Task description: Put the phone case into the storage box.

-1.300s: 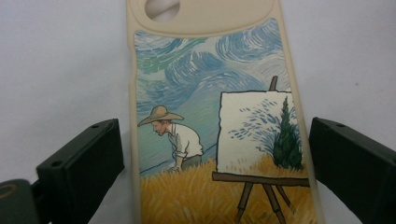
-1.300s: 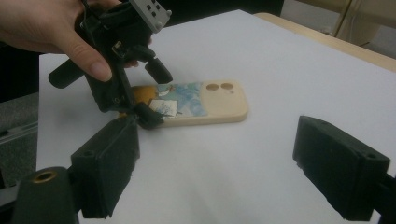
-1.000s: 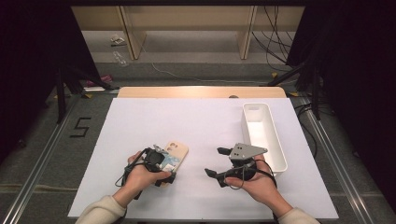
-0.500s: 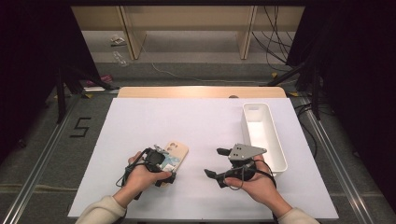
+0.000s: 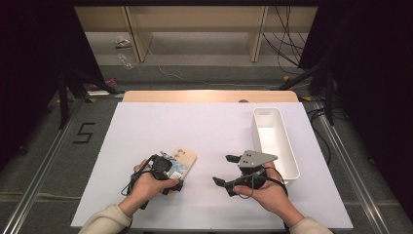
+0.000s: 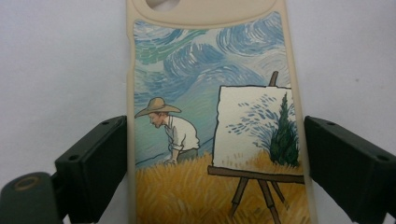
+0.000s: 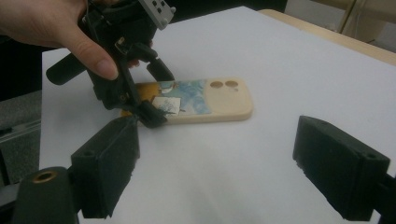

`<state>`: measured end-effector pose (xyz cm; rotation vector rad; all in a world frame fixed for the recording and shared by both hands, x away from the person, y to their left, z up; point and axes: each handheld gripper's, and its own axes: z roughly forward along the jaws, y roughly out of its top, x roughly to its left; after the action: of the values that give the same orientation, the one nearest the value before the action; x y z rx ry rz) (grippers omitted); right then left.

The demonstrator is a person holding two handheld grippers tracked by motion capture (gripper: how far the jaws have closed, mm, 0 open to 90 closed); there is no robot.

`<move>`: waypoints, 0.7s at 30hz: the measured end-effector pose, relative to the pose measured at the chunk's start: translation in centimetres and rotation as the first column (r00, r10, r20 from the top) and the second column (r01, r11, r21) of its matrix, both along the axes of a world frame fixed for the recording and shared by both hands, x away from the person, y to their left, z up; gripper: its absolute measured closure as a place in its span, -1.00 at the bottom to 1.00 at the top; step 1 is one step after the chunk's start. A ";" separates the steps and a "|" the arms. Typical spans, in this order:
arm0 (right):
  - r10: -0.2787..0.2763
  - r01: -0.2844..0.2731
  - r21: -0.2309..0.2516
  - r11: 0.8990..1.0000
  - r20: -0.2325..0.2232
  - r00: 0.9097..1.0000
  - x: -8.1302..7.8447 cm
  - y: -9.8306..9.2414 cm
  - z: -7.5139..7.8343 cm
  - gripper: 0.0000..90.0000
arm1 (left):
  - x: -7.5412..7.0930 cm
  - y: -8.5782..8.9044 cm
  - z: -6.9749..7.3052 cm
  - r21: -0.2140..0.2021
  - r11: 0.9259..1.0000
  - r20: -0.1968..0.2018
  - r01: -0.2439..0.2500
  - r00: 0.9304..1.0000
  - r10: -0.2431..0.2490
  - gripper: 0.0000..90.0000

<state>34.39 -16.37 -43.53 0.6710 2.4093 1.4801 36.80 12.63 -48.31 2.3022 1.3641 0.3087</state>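
Observation:
A cream phone case (image 6: 212, 116) printed with a painter in a straw hat and an easel lies flat on the white table, picture side up. My left gripper (image 5: 170, 171) points down over its near end, and its jaws have just been closing with the case between them. Both pads (image 6: 100, 158) now rest against the case's long edges. From the right gripper view, the case (image 7: 219, 100) and the left gripper (image 7: 156, 93) straddling it show ahead. My right gripper (image 5: 223, 169) is held above the table to the right of the case, open and holding nothing.
A long white tray (image 5: 293, 165) stands at the right side of the white table (image 5: 195, 126), just beyond my right hand. A wooden strip runs along the table's far edge. Dark floor, cables and stands surround the table.

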 end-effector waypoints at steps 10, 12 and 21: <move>-0.002 0.002 0.002 1.000 0.002 1.000 0.0 0.0 0.0 -0.65 | 0.0 0.0 0.0 -0.005 1.000 -0.003 -0.007 1.000 0.007 -0.78; -0.004 0.004 0.002 1.000 0.002 1.000 0.0 0.0 0.0 -0.65 | 0.0 0.1 0.0 -0.007 1.000 -0.003 -0.009 1.000 0.009 -0.78; -0.004 0.004 0.003 1.000 0.004 1.000 0.0 0.0 0.0 -0.65 | 0.1 0.4 0.2 -0.031 0.999 -0.003 -0.022 1.000 0.022 -0.76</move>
<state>34.40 -16.39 -43.55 0.6728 2.4014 1.4822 36.91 13.03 -48.13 2.2647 1.3862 0.2894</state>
